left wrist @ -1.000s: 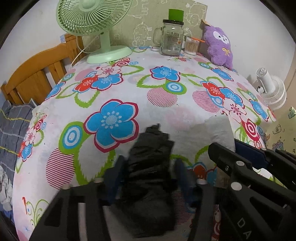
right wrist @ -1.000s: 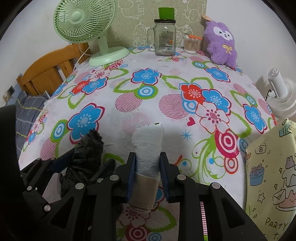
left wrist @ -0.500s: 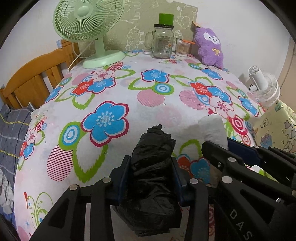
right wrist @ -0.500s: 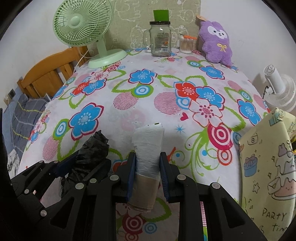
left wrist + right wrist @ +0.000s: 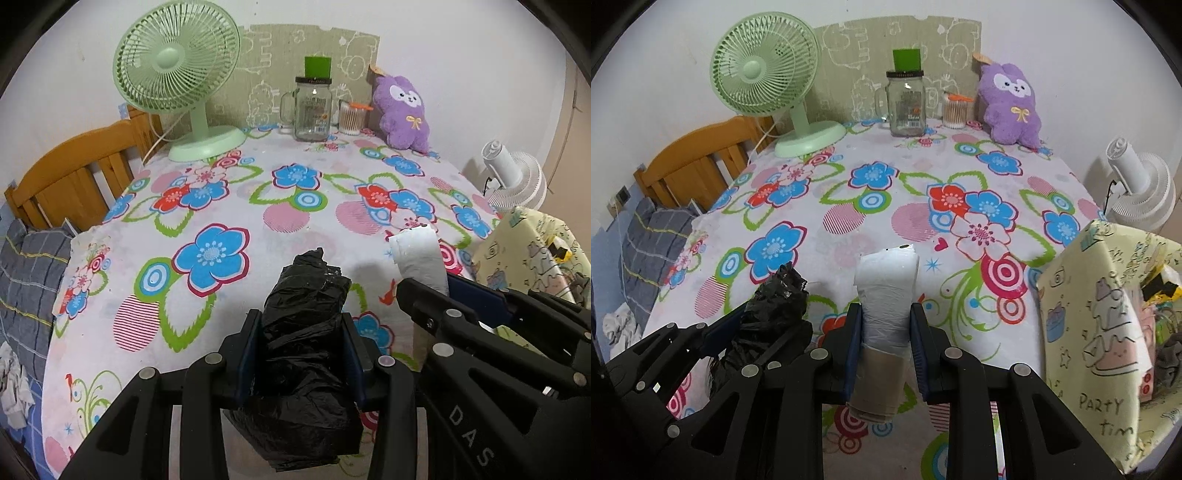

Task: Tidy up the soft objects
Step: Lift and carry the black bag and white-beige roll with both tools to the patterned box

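Observation:
A crumpled black plastic bag roll point(image 5: 310, 280) stands between the blue pads of my left gripper point(image 5: 301, 317), which is shut on it above the flowered tablecloth point(image 5: 295, 206). Just to its right, a white plastic bag roll point(image 5: 886, 280) on a brown cardboard core is squeezed in my right gripper point(image 5: 885, 310). Seen from the right wrist, the black roll point(image 5: 775, 310) and the left gripper point(image 5: 768, 325) sit close on the left. The left wrist view shows the white roll point(image 5: 419, 254) at the right. A purple plush toy point(image 5: 402, 110) leans at the table's far right.
A green desk fan point(image 5: 177, 70), a glass jar mug point(image 5: 312, 109) and a tub of cotton swabs point(image 5: 351, 118) line the far edge. A yellow gift bag point(image 5: 1108, 332) stands at the right, with a white fan point(image 5: 1137, 192) behind it. A wooden chair back point(image 5: 66, 173) is on the left.
The left jaws have closed in onto the black roll. Both grippers have risen and drawn back with their rolls, so more of the table and the gift bag shows.

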